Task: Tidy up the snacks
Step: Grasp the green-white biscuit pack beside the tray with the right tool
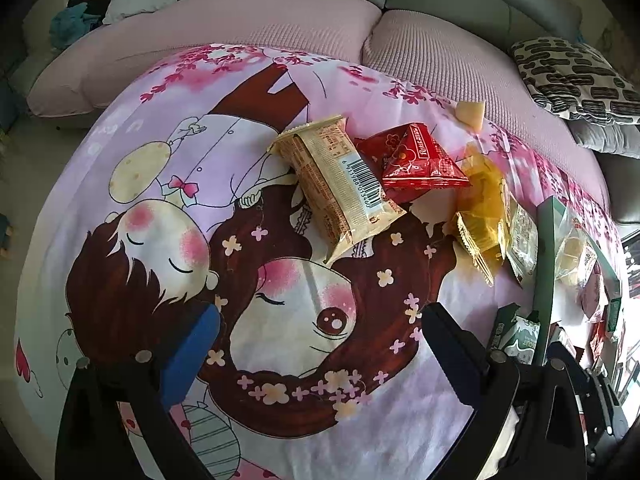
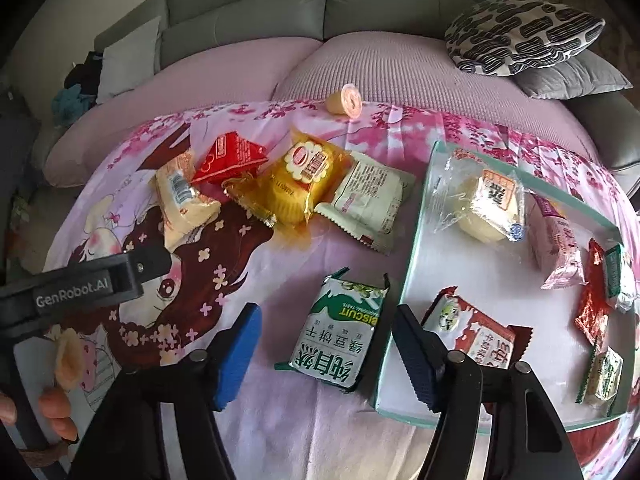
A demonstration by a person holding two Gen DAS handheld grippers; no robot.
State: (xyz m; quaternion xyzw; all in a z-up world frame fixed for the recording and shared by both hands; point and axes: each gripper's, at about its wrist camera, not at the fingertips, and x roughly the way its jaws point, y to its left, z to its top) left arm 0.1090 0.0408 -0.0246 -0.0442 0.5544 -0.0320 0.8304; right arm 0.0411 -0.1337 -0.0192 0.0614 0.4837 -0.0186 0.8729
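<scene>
Between the right gripper's parted, empty jaws lies one green biscuit packet, untouched, long axis running away from the camera, just left of the single teal-rimmed tray. Four more packets cluster beyond it; about six lie inside the tray. Left gripper gapes empty.

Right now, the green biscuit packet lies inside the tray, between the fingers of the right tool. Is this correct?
Not quite. The green biscuit packet lies on the cloth beside the tray, not inside it. It is between the right tool's fingers, as the right wrist view shows.
</scene>
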